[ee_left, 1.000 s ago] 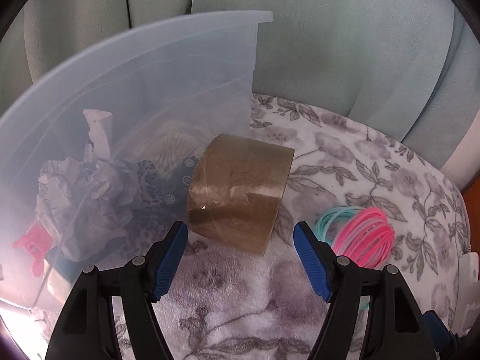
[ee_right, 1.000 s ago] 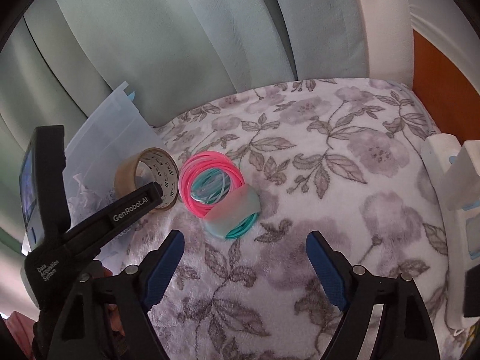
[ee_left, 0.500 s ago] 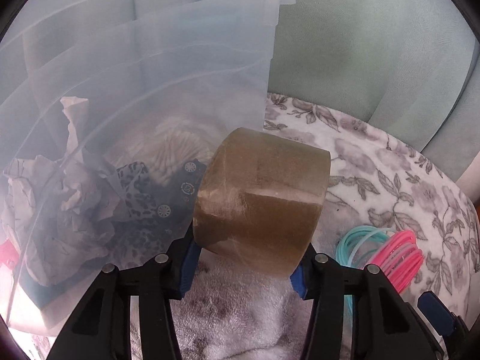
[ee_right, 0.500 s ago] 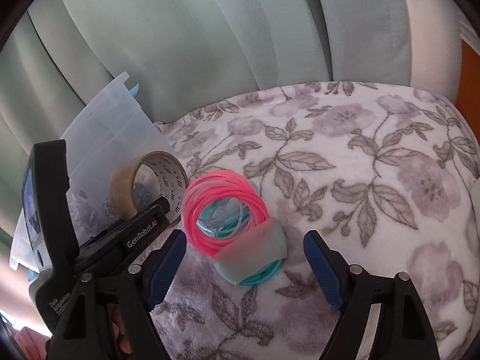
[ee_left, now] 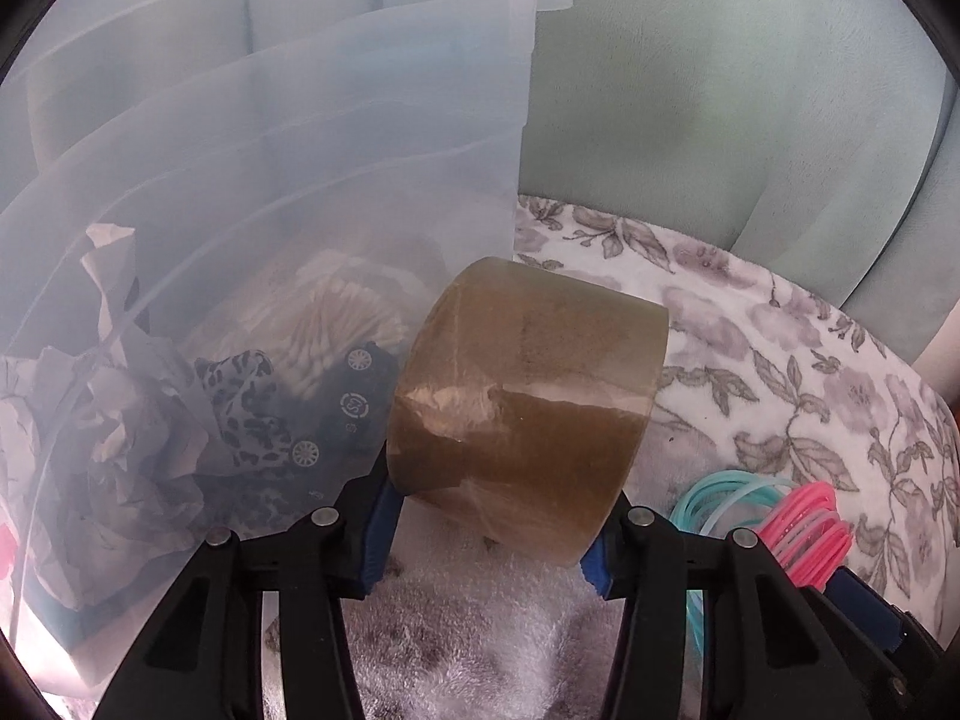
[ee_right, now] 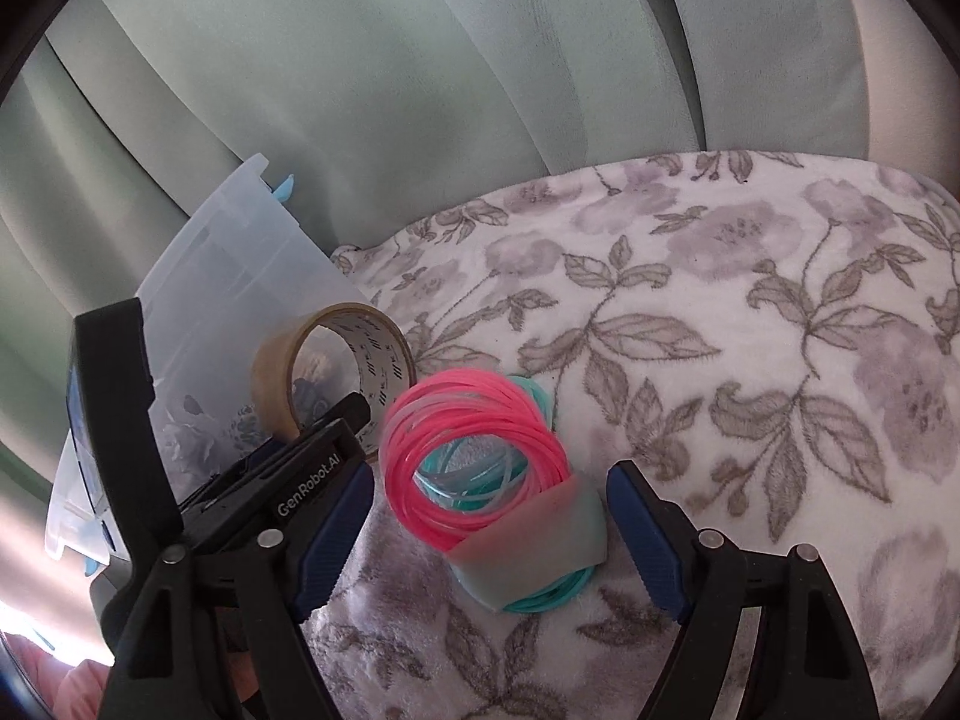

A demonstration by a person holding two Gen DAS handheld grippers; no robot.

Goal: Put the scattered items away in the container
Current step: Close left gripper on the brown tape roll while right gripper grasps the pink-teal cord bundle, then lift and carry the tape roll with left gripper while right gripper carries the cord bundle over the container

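- Two hand-held grippers work side by side on a flower-print blanket (ee_right: 690, 312); each has one loose item in front of it.
- Nearest in the left wrist view: left hand-held gripper (ee_left: 489, 531) has just been closing and is now clamped on the brown packing tape roll (ee_left: 528, 402), blue pads pressed on its two flat side faces near the bottom edge.
- Tape roll stands on its rim on the blanket, just beside the container wall, not yet lifted.
- Handling, judged: roll is stiff with some weight, film surface slick; squeezing across the width gives flat contact, but the low hold may let it tip forward.
- Nearest in the right wrist view: right hand-held gripper (ee_right: 486, 531) is spread wide, pads either side of the pink and teal bangle bundle (ee_right: 480, 468), touching nothing.
- Bundle lies on the blanket just beside the tape roll, held together by a pale band (ee_right: 528, 546).
- Handling, judged: thin rings, light and springy, likely to splay; take hold at the banded part.
- Farther: translucent plastic storage bin (ee_left: 288, 150) already holds crumpled paper (ee_left: 114, 438), a leopard-print cloth (ee_left: 246, 402) and cotton swabs (ee_left: 342, 312).
- Farthest: green curtain (ee_right: 390, 90).
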